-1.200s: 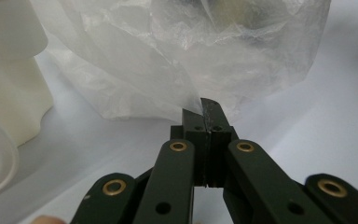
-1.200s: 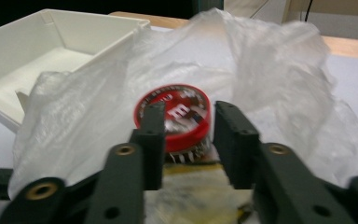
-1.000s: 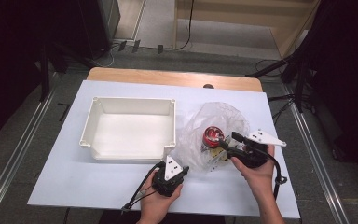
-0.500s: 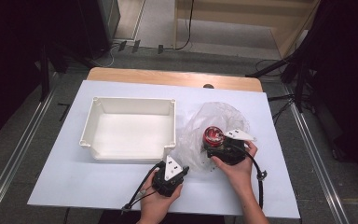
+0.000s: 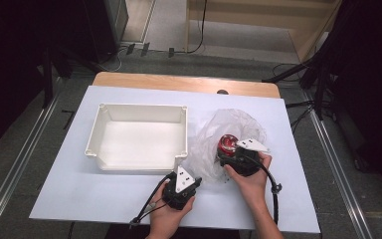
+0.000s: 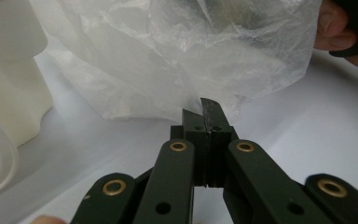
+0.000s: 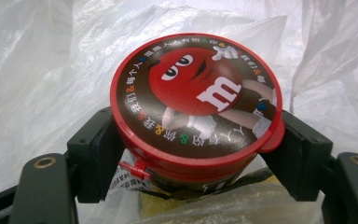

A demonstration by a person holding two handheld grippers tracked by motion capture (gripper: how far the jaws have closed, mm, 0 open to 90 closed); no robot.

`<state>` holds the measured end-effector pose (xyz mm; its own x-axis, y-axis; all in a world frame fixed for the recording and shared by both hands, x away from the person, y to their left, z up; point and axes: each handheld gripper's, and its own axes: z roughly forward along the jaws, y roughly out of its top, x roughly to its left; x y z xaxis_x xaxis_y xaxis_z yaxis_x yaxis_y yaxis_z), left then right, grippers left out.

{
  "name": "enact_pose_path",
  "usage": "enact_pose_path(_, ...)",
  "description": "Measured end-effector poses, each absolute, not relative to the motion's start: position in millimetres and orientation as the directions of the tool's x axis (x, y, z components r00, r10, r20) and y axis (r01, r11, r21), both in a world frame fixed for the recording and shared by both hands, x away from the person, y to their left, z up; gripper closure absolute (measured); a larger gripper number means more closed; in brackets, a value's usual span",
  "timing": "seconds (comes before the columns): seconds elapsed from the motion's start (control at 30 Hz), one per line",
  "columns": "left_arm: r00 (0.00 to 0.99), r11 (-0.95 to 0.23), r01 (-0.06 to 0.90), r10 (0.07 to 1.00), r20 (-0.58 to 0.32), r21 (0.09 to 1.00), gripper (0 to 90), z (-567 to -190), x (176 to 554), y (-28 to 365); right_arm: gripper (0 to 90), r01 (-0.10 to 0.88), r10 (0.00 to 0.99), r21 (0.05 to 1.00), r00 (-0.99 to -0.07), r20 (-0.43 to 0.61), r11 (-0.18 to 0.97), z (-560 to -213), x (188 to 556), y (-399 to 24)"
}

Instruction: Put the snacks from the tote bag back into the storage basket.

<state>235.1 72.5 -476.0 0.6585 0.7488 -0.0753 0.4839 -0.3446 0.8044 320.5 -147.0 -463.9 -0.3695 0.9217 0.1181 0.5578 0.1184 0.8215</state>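
**Tongs on the candy tub and the bag's edge**

Tongs in the right hand [image 7: 196, 140] stand on either side of a round candy tub [image 7: 193, 100], one black jaw against each flank just under its red-rimmed lid, whose top carries a red cartoon face and a white letter m. The jaws have just been closing, and the pads now press the tub's sides, so the tub is grasped. In the high view the same right tongs [image 5: 229, 152] reach into the clear plastic bag [image 5: 229, 132] from its near side, with the tub [image 5: 227, 144] inside the bag's crumpled film.

The left tongs [image 6: 206, 112] are clenched tight, jaw against jaw, and their tips pinch the lower edge of the plastic bag [image 6: 177, 60], which billows up and away from them. In the high view the left tongs [image 5: 191, 174] sit at the bag's near left corner, held by the person's left hand [image 5: 171, 214], while the right hand [image 5: 248, 177] grips its tool just near of the bag.

A white tray [image 5: 137, 172] lies just left of the bag, its near right corner close to the film. Bag and tray both rest on the white worktop [image 5: 79, 194].
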Motion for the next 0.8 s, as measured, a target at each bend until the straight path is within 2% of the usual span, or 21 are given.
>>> enact_pose_path(0.13, 0.653, -0.33, 0.502, 0.751, -0.1, 0.8, 90.0, -476, 237, 74, 26.0, 0.539, 0.916, 0.833, -0.385, 0.111, 0.126, -456, 315, -149)
enact_pose_path(0.8, 0.649, -0.327, 0.493, 0.755, -0.091, 0.806, 90.0, -476, 236, 74, 26.0, 0.477, 0.889, 0.873, -0.438, 0.136, 0.102, -406, 298, -165)
